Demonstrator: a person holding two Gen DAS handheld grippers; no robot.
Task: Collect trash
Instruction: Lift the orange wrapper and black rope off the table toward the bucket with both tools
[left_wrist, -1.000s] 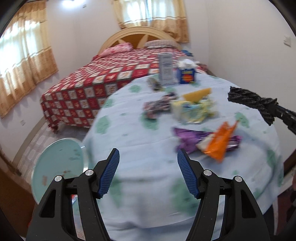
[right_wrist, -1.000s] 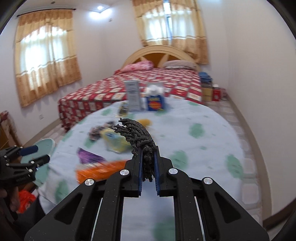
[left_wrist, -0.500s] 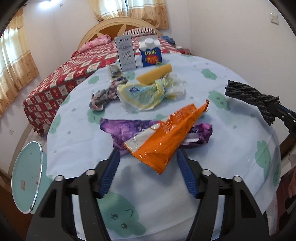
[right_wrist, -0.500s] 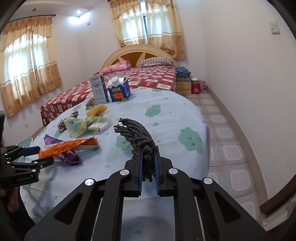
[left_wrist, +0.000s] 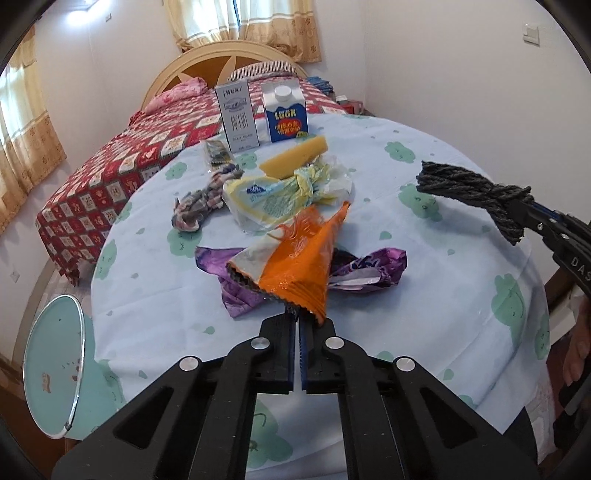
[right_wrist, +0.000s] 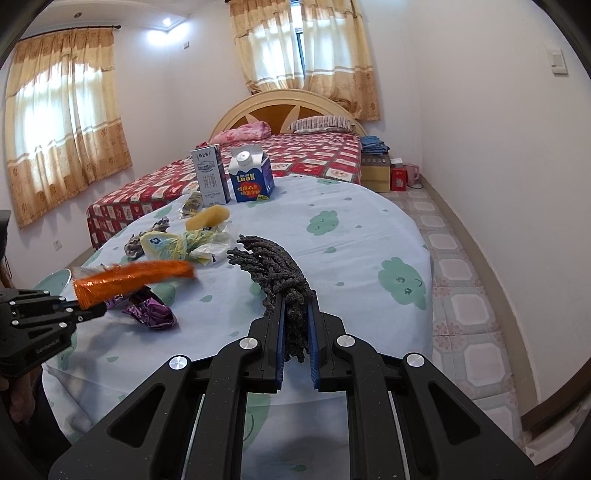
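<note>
A: What is the left gripper doing?

B: Its jaws are pressed together on the crimped end of an orange snack wrapper, which rises just ahead of the fingertips. Under it, a purple wrapper lies on the table.

A: Does the right wrist view add anything?

B: Yes. From there the orange snack wrapper is seen side-on, lifted clear of the cloth, with the left gripper pinching it at the lower left. The purple wrapper sits just below it.

A: And the right gripper?

B: Clamped on a bundle of dark yarn that fans out ahead of its fingertips. The left view shows the same dark yarn held above the table, off to the right of the left gripper.

A: What else lies ahead?

B: Beyond the left gripper: a knotted yellow plastic bag, a yellow sponge, a crumpled cloth, then a grey carton and a blue carton standing side by side at the far edge.

A: Anything only the left view shows well?

B: A pale green bin, down to the left beside the table. The right view catches only a sliver.
</note>
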